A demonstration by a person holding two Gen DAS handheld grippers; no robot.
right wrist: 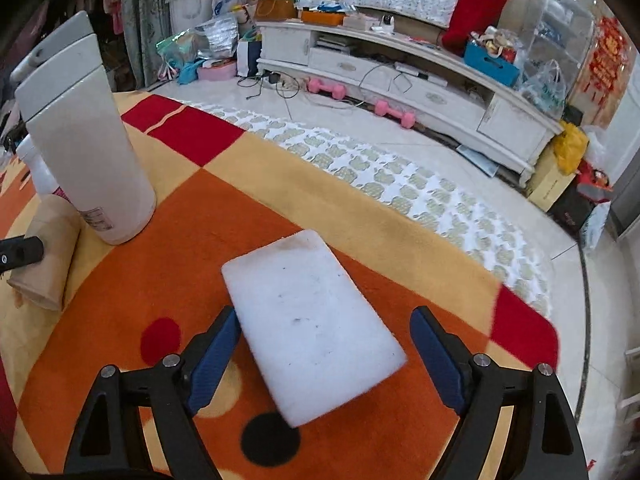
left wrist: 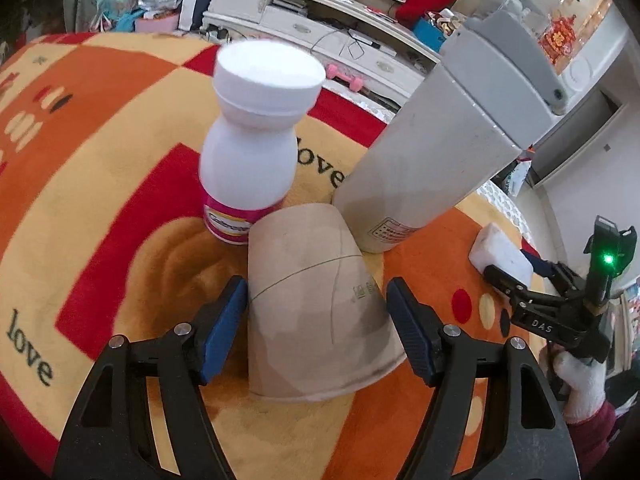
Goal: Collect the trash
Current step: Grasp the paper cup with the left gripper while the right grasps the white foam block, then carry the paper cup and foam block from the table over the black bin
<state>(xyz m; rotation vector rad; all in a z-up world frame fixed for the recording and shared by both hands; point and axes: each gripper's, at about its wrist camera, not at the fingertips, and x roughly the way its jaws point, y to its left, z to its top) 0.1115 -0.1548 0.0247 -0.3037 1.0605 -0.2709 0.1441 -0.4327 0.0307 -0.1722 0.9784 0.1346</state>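
A brown paper cup (left wrist: 316,316) stands upside down on the patterned cloth, between the fingers of my left gripper (left wrist: 316,284). The jaws are open, and the blue pads sit close beside the cup's sides. In the right wrist view the cup (right wrist: 48,256) shows at the far left. A white foam block (right wrist: 312,320) lies flat on the cloth between the fingers of my right gripper (right wrist: 324,312), which is open with a gap on the right side. In the left wrist view the block (left wrist: 496,246) and the right gripper (left wrist: 512,266) appear at the right, held by a white-gloved hand (left wrist: 580,384).
A white pill bottle (left wrist: 252,152) and a tall grey flask (left wrist: 432,152) stand just behind the cup. The cloth's edge (right wrist: 520,320) drops off beyond the block to a tiled floor. A white TV cabinet (right wrist: 420,92) and pink dumbbells (right wrist: 394,112) lie further off.
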